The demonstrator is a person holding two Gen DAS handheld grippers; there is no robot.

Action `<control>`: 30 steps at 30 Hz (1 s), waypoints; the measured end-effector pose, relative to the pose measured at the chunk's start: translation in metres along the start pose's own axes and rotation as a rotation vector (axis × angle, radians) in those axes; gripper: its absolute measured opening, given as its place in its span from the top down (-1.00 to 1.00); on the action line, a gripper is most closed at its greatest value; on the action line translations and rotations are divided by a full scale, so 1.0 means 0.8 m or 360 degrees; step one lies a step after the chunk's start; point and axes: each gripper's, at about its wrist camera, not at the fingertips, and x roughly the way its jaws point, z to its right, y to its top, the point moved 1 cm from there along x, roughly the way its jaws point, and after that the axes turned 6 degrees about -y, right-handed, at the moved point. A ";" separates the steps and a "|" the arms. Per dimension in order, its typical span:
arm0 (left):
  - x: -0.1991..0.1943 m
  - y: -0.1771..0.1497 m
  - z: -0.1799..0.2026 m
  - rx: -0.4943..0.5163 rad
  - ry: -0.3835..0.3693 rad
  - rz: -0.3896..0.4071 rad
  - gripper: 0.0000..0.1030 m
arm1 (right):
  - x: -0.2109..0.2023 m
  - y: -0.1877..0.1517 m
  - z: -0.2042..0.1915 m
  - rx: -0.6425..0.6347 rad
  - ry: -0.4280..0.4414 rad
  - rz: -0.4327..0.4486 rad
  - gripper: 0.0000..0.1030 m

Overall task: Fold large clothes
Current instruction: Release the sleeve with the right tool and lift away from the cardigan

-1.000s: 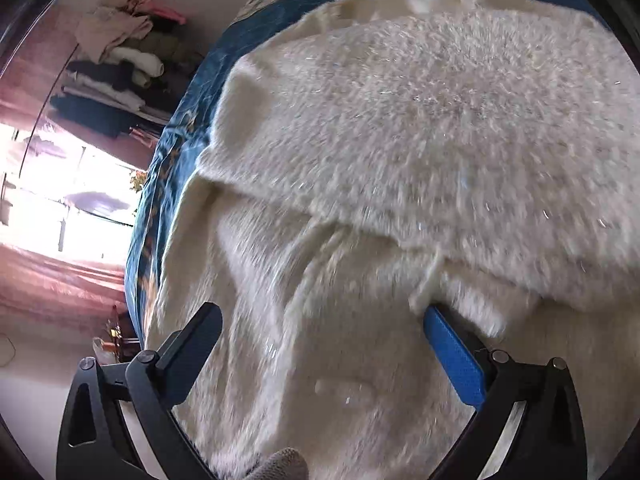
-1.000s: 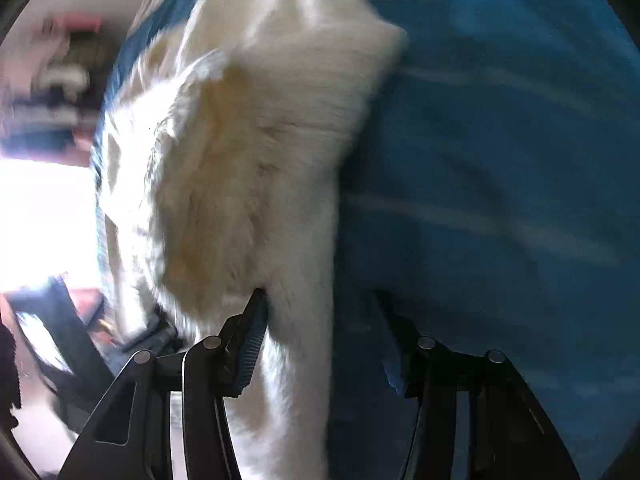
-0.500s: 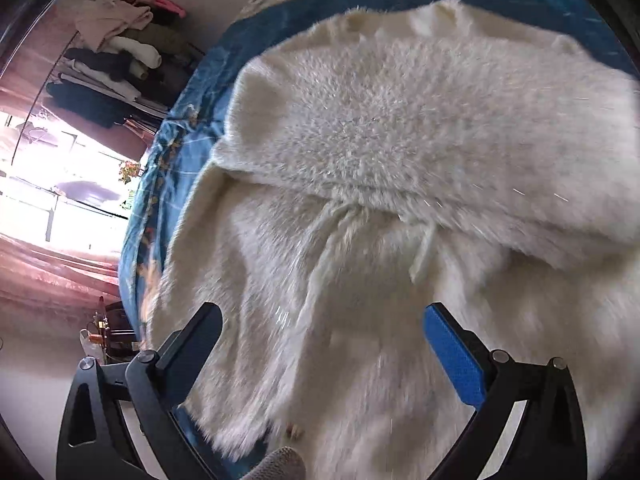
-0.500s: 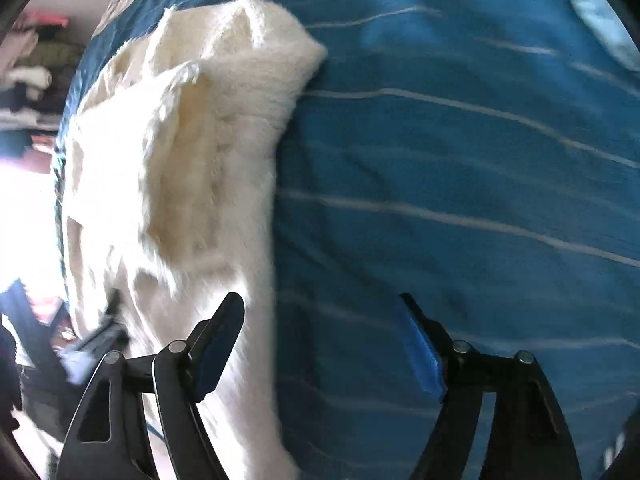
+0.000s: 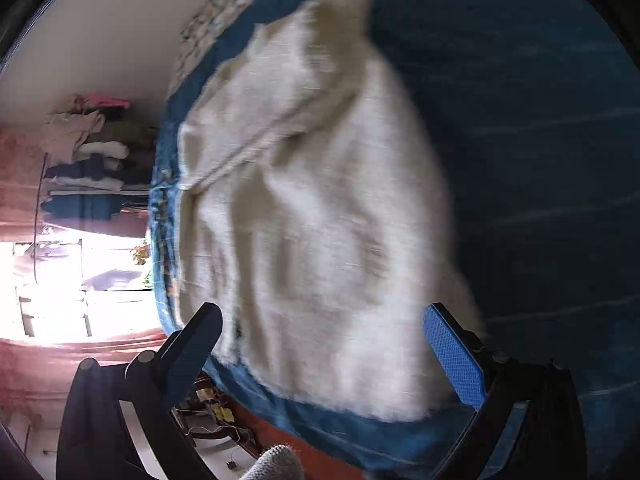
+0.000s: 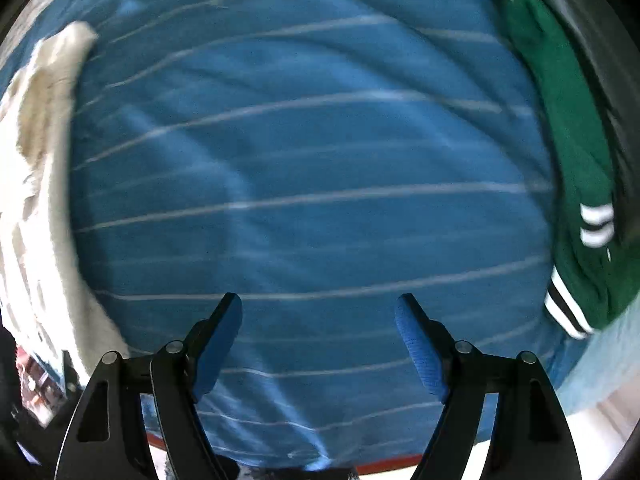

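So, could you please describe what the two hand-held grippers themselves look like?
Both look alike. The left hand-held gripper and the right hand-held gripper each have a black frame with triangular cut-outs, round silvery pivot pins, and two angled black fingers faced with textured blue pads. No cables or sleeves show.

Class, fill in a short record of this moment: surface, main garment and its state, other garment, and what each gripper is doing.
surface: blue striped bedspread
main garment: cream fluffy sweater, lying folded on the bedspread, near its edge
other garment: green garment with white stripes, at the far right of the bedspread
left gripper: open, holding nothing, above the sweater
right gripper: open, holding nothing, over bare bedspread
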 end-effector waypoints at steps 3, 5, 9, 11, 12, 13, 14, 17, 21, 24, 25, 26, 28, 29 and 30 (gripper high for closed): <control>0.028 0.007 0.034 0.0031 0.0093 -0.0045 -1.00 | 0.012 -0.007 0.041 0.0057 -0.0001 -0.0007 -0.57; 0.048 0.011 0.047 0.0012 0.0149 -0.0088 -1.00 | 0.021 -0.004 0.073 0.0088 0.0028 -0.0018 -0.57; 0.073 0.023 0.033 -0.0104 0.0242 -0.0058 -1.00 | 0.030 0.010 0.074 0.0092 0.0091 -0.0016 -0.57; 0.076 0.026 0.022 -0.0099 0.0353 -0.0012 -1.00 | 0.032 0.018 0.072 0.0077 0.0113 -0.0014 -0.57; 0.080 0.025 0.013 -0.0106 0.0366 -0.0011 -1.00 | 0.034 0.024 0.071 0.0064 0.0136 -0.0010 -0.57; 0.084 0.025 0.007 -0.0118 0.0364 -0.0016 -1.00 | 0.031 0.029 0.059 0.0055 0.0145 -0.0011 -0.57; 0.091 0.023 -0.007 -0.0147 0.0366 -0.0035 -1.00 | 0.035 0.035 0.066 0.0035 0.0163 -0.0012 -0.57; 0.100 0.021 -0.044 -0.0217 0.0370 -0.0061 -1.00 | 0.037 0.053 0.061 -0.0036 0.0240 0.0006 -0.57; 0.092 0.018 -0.077 -0.0305 0.0232 -0.0019 -0.23 | 0.039 0.093 0.033 -0.0142 0.0533 0.0077 -0.57; 0.084 0.017 -0.099 -0.0392 0.0106 0.0008 0.53 | 0.039 0.127 0.004 -0.0222 0.1155 0.0063 -0.75; 0.082 0.019 -0.103 -0.0400 0.0088 0.0015 0.56 | 0.038 0.131 -0.007 -0.0242 0.1329 0.0047 -0.83; 0.080 0.019 -0.112 -0.0430 0.0051 0.0021 0.57 | 0.037 0.135 -0.018 -0.0256 0.1478 0.0025 -0.84; 0.077 0.020 -0.122 -0.0455 0.0014 0.0037 0.58 | 0.037 0.130 -0.039 -0.0267 0.1685 -0.0047 -0.85; 0.075 0.020 -0.128 -0.0473 -0.0010 0.0054 0.58 | 0.042 0.130 -0.054 -0.0273 0.1755 -0.0090 -0.85; 0.074 0.019 -0.133 -0.0480 -0.0038 0.0066 0.58 | 0.047 0.129 -0.067 -0.0275 0.1768 -0.0122 -0.85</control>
